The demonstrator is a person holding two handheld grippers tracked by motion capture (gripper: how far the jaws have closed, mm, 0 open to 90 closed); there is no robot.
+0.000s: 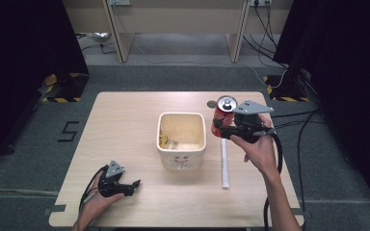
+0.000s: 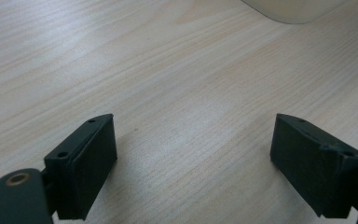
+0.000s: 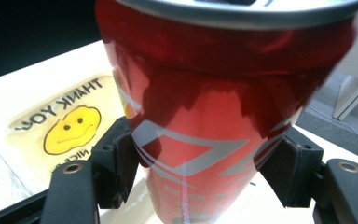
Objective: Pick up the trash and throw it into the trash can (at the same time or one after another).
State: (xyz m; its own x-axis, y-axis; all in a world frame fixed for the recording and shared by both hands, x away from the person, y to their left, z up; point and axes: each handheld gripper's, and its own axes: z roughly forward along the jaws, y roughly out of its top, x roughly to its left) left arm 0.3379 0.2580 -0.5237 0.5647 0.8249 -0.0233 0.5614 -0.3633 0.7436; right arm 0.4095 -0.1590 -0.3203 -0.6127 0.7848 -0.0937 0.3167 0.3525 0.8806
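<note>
Gripping red can, right tool

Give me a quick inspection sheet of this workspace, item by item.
Surface: pale wooden table, bare around the left gripper.
Job's things: red drink can clamped by the right gripper, lifted beside the cream square plastic tub.
Clutter: white flat stick lying right of the tub; small dark round piece behind the can.
Grippers: left gripper open, low over the table.
Cables: black cable trailing from the right gripper.
Surroundings: grey floor, black curtains.
</note>
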